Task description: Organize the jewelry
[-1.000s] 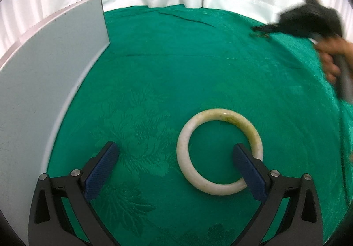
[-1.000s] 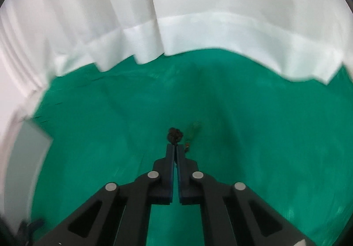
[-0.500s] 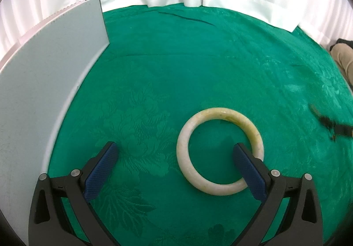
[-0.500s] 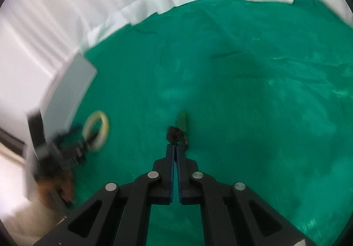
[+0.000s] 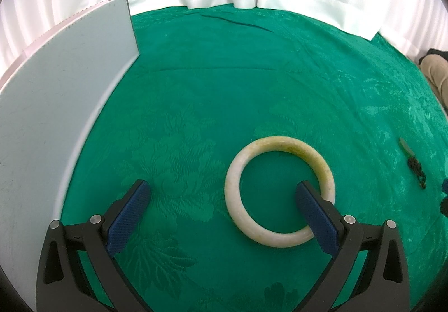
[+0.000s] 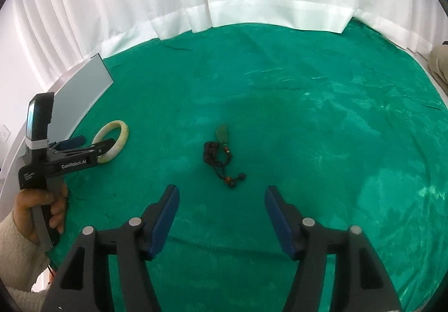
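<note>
Right gripper [image 6: 219, 207] had just been opening, jaws wide and empty; the pendant necklace [image 6: 221, 153] lay on the green cloth [image 6: 322, 121] mid-frame, just beyond. Left gripper [image 5: 222, 197] gaped empty over the pale bangle [image 5: 280, 191], lower centre.

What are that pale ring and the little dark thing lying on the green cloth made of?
The ring looks like polished stone, perhaps jade: cream with yellow mottling and a soft sheen. The dark piece seems to be knotted cord with small beads and a dull green, stone-like pendant. The cloth looks like woven damask with a flower pattern.
</note>
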`<state>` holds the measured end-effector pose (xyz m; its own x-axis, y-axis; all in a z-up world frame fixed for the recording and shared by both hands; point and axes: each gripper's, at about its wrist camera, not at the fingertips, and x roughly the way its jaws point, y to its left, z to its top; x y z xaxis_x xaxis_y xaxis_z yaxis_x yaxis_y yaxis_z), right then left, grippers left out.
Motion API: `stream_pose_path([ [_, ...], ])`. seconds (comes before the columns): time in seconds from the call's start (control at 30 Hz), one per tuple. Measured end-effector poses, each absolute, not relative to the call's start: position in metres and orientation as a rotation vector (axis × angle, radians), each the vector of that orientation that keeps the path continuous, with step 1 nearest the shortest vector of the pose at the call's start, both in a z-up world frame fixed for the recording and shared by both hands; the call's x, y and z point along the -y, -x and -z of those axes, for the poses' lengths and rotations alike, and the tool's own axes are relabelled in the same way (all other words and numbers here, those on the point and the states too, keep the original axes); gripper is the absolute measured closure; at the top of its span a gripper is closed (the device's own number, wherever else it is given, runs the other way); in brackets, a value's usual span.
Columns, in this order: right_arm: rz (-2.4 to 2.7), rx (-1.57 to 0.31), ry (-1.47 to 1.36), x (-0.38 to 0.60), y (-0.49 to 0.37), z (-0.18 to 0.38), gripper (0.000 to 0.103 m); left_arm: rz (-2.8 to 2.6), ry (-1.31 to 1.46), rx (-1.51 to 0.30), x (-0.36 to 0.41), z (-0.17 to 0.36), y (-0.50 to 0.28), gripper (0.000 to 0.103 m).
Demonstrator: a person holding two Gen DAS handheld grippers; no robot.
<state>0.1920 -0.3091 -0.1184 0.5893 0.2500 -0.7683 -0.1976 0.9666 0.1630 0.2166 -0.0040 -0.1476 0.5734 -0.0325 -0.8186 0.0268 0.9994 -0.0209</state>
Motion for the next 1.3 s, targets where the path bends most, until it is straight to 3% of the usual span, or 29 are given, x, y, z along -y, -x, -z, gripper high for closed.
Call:
stream_pose_path([
  [0.57,-0.188,-0.826,-0.169,0.358,-0.170,0.099,0.038,0.171,0.155,-1.002,-0.032,0.119,-0.203,0.005],
  [0.6,-0.192,-0.827,-0.168,0.358,-0.171,0.099,0.038,0.160,0.140,-1.011,-0.031,0.123,-0.205,0.008],
  [0.67,-0.205,-0.827,-0.163,0.355,-0.175,0.098,0.038,0.139,0.102,-1.045,-0.024,0.132,-0.213,0.025],
  [0.73,-0.235,-0.820,-0.161,0.352,-0.179,0.093,0.038,0.109,0.031,-1.048,-0.013,0.137,-0.214,0.028],
  [0.8,-0.255,-0.823,-0.152,0.351,-0.186,0.090,0.038,0.090,-0.045,-1.035,0.000,0.140,-0.212,0.037],
  [0.87,-0.270,-0.864,-0.086,0.342,-0.199,0.094,0.038,0.120,-0.051,-1.016,0.007,0.139,-0.208,0.067],
  [0.97,-0.350,-0.935,0.084,0.312,-0.218,0.111,0.038,0.119,-0.100,-1.003,0.017,0.138,-0.206,0.093],
  [1.13,-0.384,-0.947,0.126,0.283,-0.249,0.131,0.039,0.184,0.103,-1.025,0.000,0.133,-0.204,0.095],
  [1.2,-0.383,-0.950,0.136,0.278,-0.258,0.137,0.067,0.193,0.167,-1.025,-0.011,0.129,-0.199,0.095],
  [1.23,-0.395,-0.965,0.127,0.277,-0.261,0.140,0.090,0.196,0.188,-1.025,-0.014,0.127,-0.199,0.095],
  [1.3,-0.394,-0.984,0.097,0.279,-0.264,0.141,0.091,0.195,0.234,-1.019,-0.023,0.120,-0.190,0.095],
])
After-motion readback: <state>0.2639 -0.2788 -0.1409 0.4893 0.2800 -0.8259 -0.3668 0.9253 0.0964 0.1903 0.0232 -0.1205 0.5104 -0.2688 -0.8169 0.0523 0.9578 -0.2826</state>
